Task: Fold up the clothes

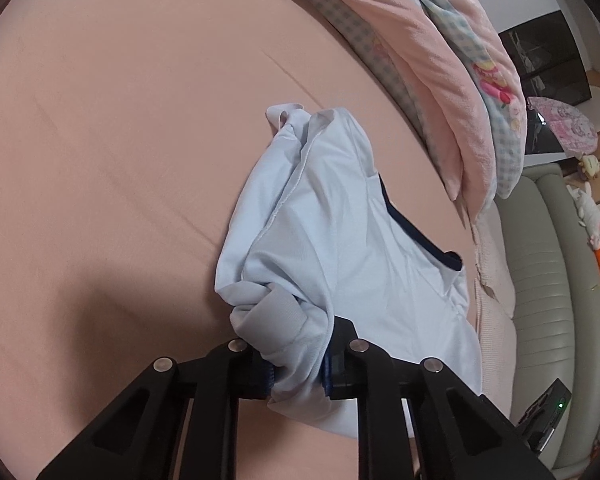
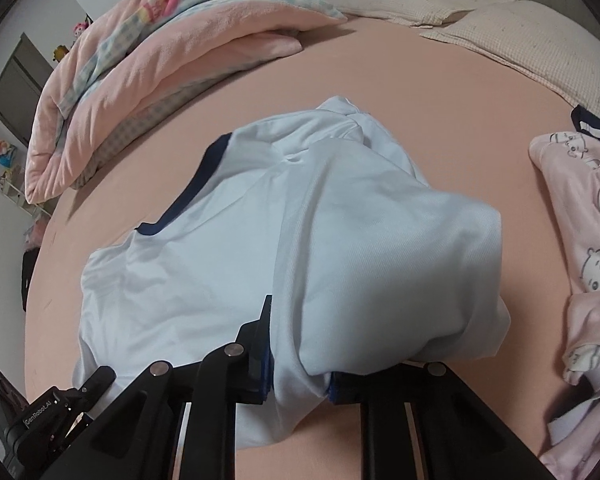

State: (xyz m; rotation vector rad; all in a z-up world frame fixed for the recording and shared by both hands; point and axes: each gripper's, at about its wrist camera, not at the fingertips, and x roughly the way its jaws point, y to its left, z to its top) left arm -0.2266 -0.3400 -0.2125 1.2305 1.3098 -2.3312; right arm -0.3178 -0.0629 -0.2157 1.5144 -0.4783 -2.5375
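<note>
The shirt [image 1: 340, 264] lies bunched on the pink sheet [image 1: 100, 160] of a bed, reaching forward from both grippers. The left gripper [image 1: 298, 380] has its jaws nearly together on a gathered wad of the shirt's near edge, a grey ribbed cuff or hem rolled up just above the pads; the cloth fills the gap and spills below it. The right gripper [image 2: 300, 380] is likewise pinched on a fold of the same shirt [image 2: 300, 240], its jaws close together with fabric squeezed between them and a big loose bulge draped over its right finger. The left view alone shows the ribbed band, a grey padded bed edge [image 1: 548, 280] to the right and soft toys beyond it. The right view alone shows two cream pillows [image 2: 480, 20] at the far side, a pink printed garment [image 2: 588, 240] well apart to the right, and the other gripper's body at lower left. Both show the folded pink quilt [image 2: 160, 48] beyond the shirt. The shirt is pale blue-white, smooth and thin, with a dark navy trim band [image 2: 192, 188] curving along one edge, and it is heavily creased.
</note>
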